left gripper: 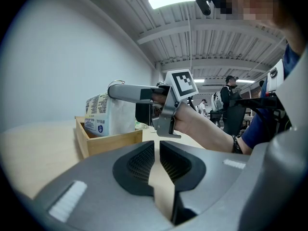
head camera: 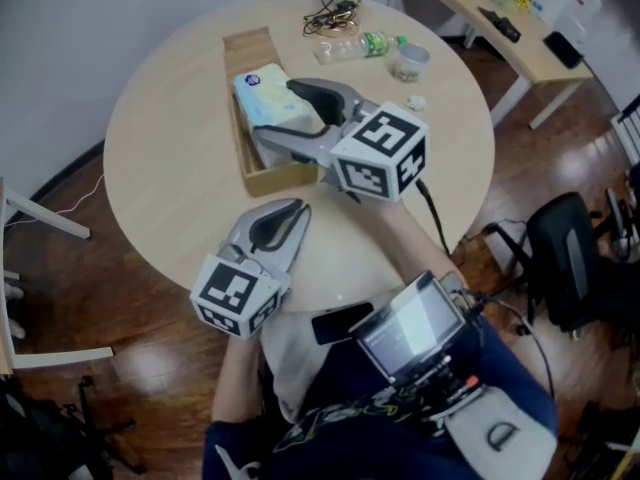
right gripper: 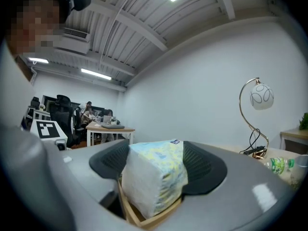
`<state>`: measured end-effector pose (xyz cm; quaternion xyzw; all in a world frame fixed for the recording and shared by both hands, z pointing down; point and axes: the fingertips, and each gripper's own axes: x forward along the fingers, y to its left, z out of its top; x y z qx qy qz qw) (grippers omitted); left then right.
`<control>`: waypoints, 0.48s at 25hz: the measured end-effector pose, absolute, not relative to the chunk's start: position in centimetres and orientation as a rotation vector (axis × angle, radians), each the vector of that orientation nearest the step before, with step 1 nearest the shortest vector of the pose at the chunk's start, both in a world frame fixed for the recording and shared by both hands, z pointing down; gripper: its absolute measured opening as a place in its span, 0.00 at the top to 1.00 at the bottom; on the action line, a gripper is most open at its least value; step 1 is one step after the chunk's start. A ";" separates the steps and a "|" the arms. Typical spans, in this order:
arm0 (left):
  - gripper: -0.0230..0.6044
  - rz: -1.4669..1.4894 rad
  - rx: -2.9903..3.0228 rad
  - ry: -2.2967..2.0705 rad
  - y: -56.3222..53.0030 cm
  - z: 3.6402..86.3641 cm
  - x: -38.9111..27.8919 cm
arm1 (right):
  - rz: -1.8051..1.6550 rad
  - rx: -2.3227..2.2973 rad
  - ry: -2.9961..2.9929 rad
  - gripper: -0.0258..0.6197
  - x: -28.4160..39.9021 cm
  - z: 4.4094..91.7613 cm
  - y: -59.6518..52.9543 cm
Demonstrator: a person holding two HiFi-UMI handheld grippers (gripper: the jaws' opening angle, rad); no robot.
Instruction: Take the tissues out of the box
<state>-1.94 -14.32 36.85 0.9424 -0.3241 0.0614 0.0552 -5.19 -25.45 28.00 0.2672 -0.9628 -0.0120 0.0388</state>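
Round table (head camera: 165, 173), tissues (head camera: 262, 96) (in wooden box (head camera: 278, 177))

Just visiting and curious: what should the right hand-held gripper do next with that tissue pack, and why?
Probably lift it straight up: the right hand-held gripper seems closed on the tissue pack, whose bottom sits inside the wooden box.

The tissue pack (head camera: 262, 96) was white with a pale blue-and-yellow print; the box (head camera: 272, 179) was light wood, the table (head camera: 170, 168) pale beige.
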 end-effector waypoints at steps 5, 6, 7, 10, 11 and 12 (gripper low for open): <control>0.90 0.189 2.856 -0.978 -14.4 37.1 -2.0 | -0.038 0.830 -3.001 0.43 -4.6 27.0 -25.5; 0.90 0.187 2.860 -0.972 -14.4 37.1 -2.0 | -0.031 0.827 -3.007 0.43 -4.6 27.0 -25.5; 0.90 0.184 2.863 -0.968 -14.4 37.2 -2.0 | -0.024 0.823 -3.011 0.44 -4.6 26.9 -25.5; 0.90 0.178 2.864 -0.962 -14.4 37.2 -2.2 | -0.013 0.823 -3.014 0.46 -4.7 27.0 -25.6; 0.90 0.178 2.864 -0.961 -14.5 37.2 -2.3 | -0.009 0.827 -3.014 0.46 -4.8 27.0 -25.6; 0.90 0.178 2.864 -0.962 -14.6 37.1 -2.4 | -0.003 0.829 -3.015 0.46 -4.9 27.0 -25.8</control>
